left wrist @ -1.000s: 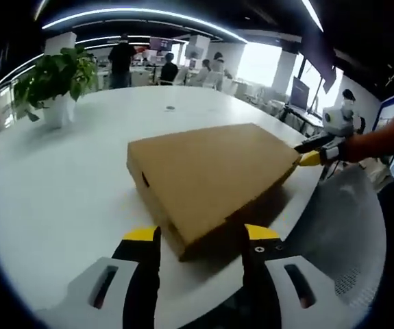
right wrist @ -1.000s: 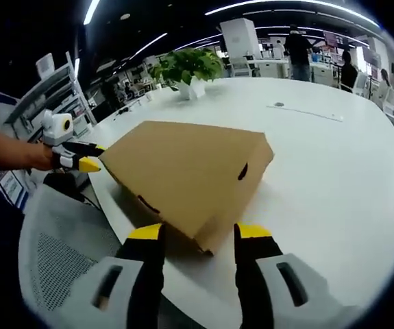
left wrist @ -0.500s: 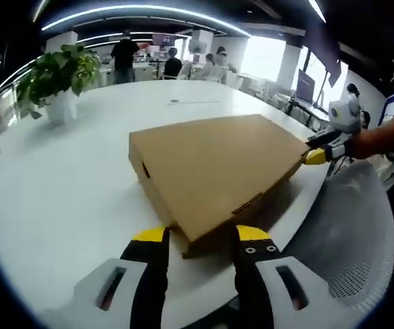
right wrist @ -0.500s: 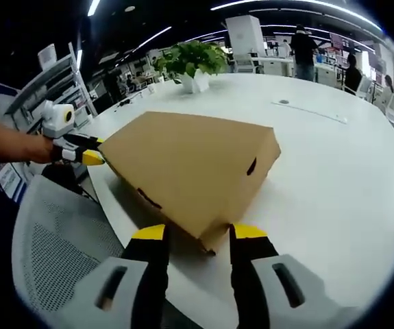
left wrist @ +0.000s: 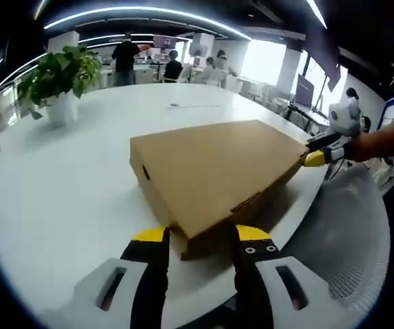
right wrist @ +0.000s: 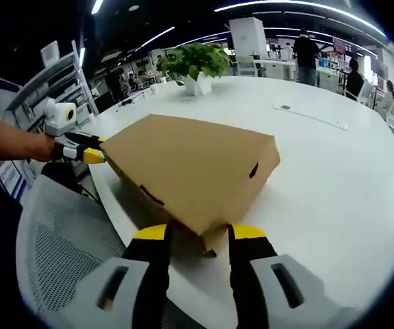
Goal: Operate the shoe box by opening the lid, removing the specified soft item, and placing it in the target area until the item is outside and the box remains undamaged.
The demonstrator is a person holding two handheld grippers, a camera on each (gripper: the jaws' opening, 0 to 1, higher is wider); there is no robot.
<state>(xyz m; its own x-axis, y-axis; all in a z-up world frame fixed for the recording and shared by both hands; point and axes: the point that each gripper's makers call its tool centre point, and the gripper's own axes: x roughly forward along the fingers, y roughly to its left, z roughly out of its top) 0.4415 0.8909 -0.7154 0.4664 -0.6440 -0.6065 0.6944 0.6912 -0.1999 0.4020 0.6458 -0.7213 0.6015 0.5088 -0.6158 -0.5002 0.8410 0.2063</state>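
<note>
Here, in the left gripper view, the left gripper (left wrist: 193,240) stands with its yellow-tipped jaws spread on either side of the near corner of the closed cardboard shoe box (left wrist: 214,168), which lies on the white table (left wrist: 59,185) near its edge, while the right gripper (left wrist: 314,156) reaches the far corner; whether that one is pinching I cannot tell. In the right gripper view the right gripper (right wrist: 198,236) likewise straddles its own corner of the shoe box (right wrist: 190,164) with jaws apart, the left gripper (right wrist: 87,152) at the opposite corner and a potted plant (right wrist: 195,63) beyond. Judging by the shut lid, the opening step is only being set up, and the next move calls for catching the lid's edge at both corners and lifting evenly so the card does not tear.
</note>
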